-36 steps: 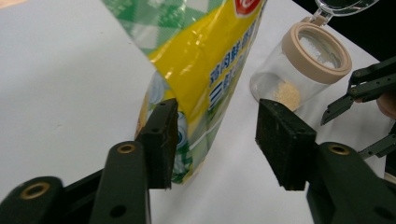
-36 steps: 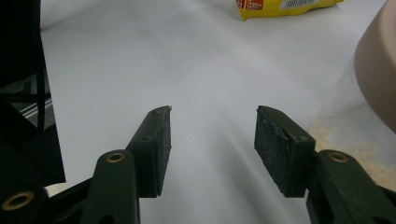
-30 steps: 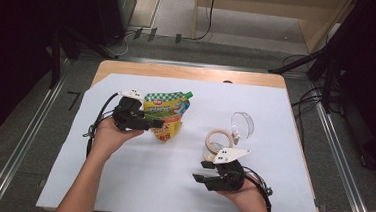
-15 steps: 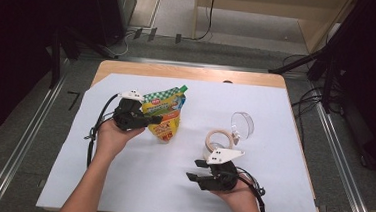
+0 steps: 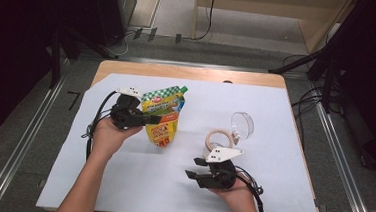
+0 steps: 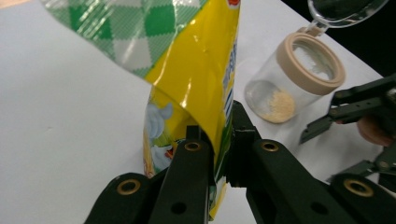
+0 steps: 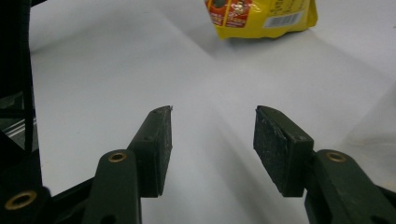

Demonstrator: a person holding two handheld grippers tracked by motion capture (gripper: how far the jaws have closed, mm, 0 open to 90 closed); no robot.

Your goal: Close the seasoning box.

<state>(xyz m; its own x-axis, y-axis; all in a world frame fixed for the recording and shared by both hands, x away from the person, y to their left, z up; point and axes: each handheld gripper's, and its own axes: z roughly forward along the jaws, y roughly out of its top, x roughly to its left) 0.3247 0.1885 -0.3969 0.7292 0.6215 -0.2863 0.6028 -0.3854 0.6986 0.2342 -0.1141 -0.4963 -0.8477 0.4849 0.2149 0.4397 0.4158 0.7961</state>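
A yellow and green spouted pouch [image 5: 165, 115] rests on the white sheet, left of the middle. My left gripper [image 5: 156, 119] reaches it from the left and is shut on its side edge. In the left gripper view the pads pinch the folded foil of the pouch [image 6: 196, 70], and the jaws [image 6: 220, 135] have just been closing on it. A clear jar with a beige rim [image 5: 217, 138] stands to the right, a little pale powder inside [image 6: 280, 100], its clear lid [image 5: 242, 124] flipped open. My right gripper [image 5: 195, 168] hovers near the front, open and holding nothing [image 7: 212, 135].
The white sheet [image 5: 120, 181] covers most of the wooden table [image 5: 188, 73]. Metal floor rails run along both sides, and dark stands and cables lie beyond the far edge. Bare sheet stretches between the pouch [image 7: 261, 14] and my right gripper.
The left jaws have closed onto the pouch's edge, and the pouch has tilted slightly. The right hand has barely drifted left.
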